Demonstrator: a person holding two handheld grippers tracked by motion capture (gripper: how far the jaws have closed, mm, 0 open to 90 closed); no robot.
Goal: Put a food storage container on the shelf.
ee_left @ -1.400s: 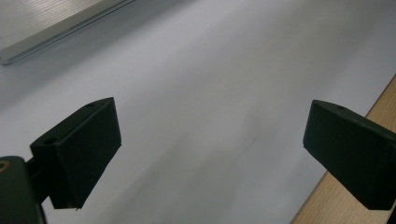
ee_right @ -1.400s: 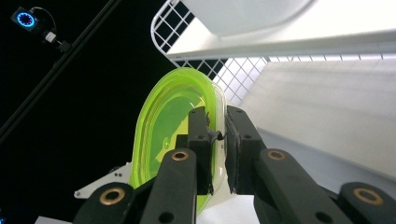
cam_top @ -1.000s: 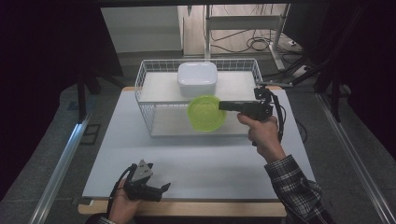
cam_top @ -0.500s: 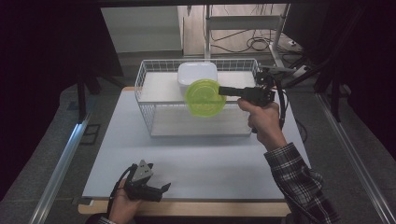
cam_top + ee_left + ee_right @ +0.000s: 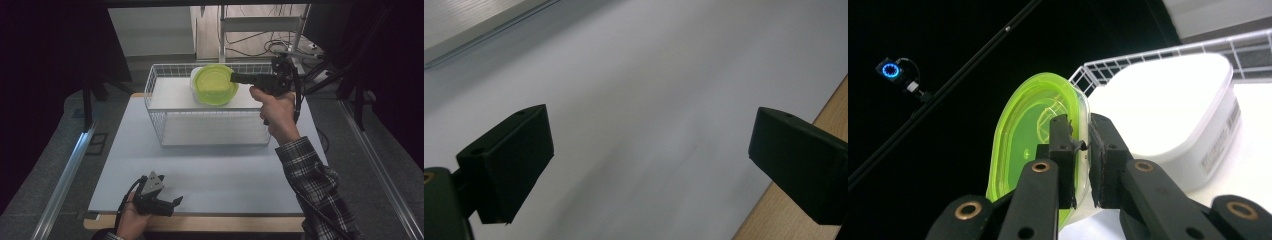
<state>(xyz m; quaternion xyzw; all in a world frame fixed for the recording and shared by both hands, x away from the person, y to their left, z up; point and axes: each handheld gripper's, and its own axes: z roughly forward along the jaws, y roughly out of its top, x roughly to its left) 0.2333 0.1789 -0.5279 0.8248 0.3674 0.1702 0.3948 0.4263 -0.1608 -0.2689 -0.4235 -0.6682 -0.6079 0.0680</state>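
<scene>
Right gripper pinches the green lid by its rim above the white box; an edge grip may slip. Left gripper jaws spread.

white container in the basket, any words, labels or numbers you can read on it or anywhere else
Nothing can be read.
white container: a strip of dark print on its side wall in the right gripper view, too small and blurred to read.
green lid: raised moulded marks at its middle, not legible.
wire basket, table, left gripper, right gripper: no text visible.
</scene>
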